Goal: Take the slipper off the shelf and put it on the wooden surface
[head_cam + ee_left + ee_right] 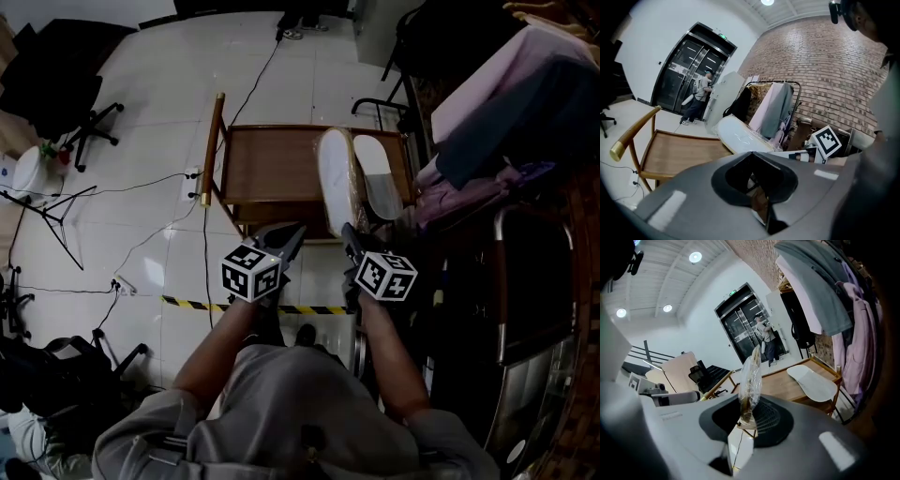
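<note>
A slipper in clear plastic wrap stands on its edge over the right part of the wooden seat. My right gripper is shut on its near end. In the right gripper view the wrapped slipper rises edge-on from between the jaws of the right gripper. A second white slipper lies flat on the wood just to the right, and it also shows in the right gripper view. My left gripper hangs beside it at the seat's near edge, its fingers drawn together to a point on nothing.
A clothes rack with hanging garments crowds the right side. Cables and yellow-black tape cross the white floor. An office chair stands at the far left. A person stands by the glass doors.
</note>
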A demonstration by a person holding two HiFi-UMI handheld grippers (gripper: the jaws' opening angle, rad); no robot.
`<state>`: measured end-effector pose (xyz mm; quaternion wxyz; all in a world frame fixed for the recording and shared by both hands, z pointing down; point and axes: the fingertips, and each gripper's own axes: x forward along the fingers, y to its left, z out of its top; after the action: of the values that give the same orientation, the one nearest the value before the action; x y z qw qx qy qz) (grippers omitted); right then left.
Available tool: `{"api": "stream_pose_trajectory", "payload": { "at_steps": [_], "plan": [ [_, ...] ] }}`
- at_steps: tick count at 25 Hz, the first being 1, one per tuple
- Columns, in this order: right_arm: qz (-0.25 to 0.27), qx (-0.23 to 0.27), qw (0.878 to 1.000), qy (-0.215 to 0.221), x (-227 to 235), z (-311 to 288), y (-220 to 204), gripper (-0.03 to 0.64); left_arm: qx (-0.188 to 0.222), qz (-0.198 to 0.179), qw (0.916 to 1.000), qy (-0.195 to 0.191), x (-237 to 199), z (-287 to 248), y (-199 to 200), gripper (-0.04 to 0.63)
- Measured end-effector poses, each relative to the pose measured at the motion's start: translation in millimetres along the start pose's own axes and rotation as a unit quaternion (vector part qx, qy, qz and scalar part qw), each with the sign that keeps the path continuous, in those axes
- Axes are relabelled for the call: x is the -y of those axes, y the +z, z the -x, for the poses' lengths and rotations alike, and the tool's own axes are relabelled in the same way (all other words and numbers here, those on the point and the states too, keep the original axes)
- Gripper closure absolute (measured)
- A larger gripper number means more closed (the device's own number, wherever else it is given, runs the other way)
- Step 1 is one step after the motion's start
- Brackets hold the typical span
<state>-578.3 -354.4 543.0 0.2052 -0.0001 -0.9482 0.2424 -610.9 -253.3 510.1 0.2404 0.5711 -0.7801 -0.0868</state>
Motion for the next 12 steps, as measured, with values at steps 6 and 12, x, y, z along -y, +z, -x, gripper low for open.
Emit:
{"api": "stream_pose_trajectory", "payload": {
  "at_steps": [6, 12],
  "plan": [
    [0.0, -0.018, 0.999, -0.029, 1, -67, 11, 0.56, -0.005, 0.017, 0.9996, -0.021, -65, -23, 21, 0.592],
    [-0.021, -0.036, 0.998, -0.056, 4, -125, 0, 0.56, -0.026, 0.03, 0.9985, -0.039, -104, -33, 26, 0.591]
  ]
}}
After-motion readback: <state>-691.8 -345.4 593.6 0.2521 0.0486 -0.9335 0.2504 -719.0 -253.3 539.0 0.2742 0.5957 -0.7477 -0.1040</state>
